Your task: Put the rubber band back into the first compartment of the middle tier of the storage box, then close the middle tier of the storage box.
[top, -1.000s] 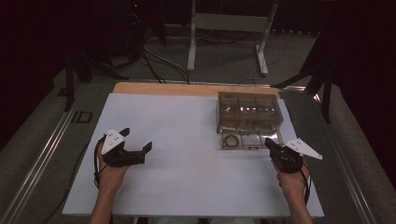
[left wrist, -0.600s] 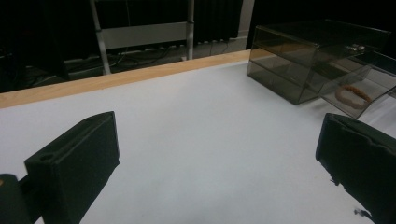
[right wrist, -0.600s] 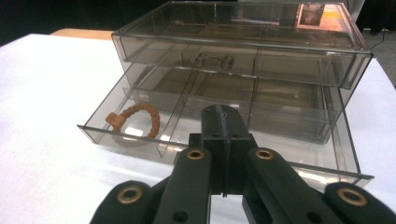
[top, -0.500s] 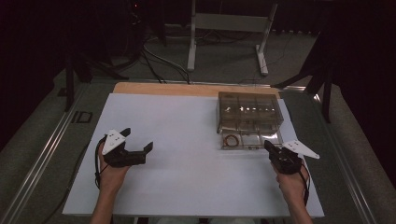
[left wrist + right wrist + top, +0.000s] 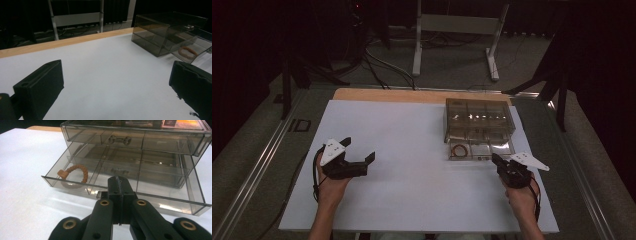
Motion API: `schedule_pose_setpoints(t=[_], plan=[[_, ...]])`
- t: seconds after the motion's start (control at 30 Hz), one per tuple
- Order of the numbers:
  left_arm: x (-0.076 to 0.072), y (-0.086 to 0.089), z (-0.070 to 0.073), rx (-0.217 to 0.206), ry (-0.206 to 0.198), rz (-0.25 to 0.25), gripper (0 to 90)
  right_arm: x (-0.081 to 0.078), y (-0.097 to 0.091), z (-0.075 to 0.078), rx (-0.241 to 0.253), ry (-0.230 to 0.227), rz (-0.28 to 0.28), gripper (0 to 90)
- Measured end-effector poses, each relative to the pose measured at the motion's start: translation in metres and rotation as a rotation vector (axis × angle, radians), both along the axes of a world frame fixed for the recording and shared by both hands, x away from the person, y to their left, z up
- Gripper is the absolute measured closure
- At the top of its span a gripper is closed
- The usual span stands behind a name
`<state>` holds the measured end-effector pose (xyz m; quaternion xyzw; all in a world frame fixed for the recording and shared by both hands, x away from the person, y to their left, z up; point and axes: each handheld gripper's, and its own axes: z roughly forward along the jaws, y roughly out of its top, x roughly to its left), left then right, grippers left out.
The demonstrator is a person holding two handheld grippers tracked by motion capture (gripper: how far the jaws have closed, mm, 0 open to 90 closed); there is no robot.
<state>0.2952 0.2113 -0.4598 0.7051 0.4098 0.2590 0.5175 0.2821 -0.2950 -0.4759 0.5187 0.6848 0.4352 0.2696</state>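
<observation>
white table bare at centre | drawer open near right tongs

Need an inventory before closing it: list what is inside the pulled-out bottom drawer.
The open drawer holds a brown beaded bracelet in its left compartment. The other compartments look bare, though the shut right claw covers part of the middle one.

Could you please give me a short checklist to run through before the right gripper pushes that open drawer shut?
1. Right gripper jaws shut, holding nothing: ok.
2. Right gripper lined up with the front wall of the smoky transparent plastic drawer: ok; whether it touches the wall: cannot tell.
3. Brown beaded bracelet lying wholly inside the drawer's left compartment, nothing over the rim: ok.
4. Smoky transparent plastic drawer cabinet flat on the white table: ok.
5. Left gripper open, apart from the cabinet: ok.
</observation>
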Motion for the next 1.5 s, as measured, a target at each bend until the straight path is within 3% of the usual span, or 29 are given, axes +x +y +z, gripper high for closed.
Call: schedule_pose_setpoints(t=[1.5], plan=[[0.001,-0.001,-0.001,-0.006,0.009,0.008,1.0,0.002,0.005,-0.013,-0.001,0.069,0.02,90.0]])
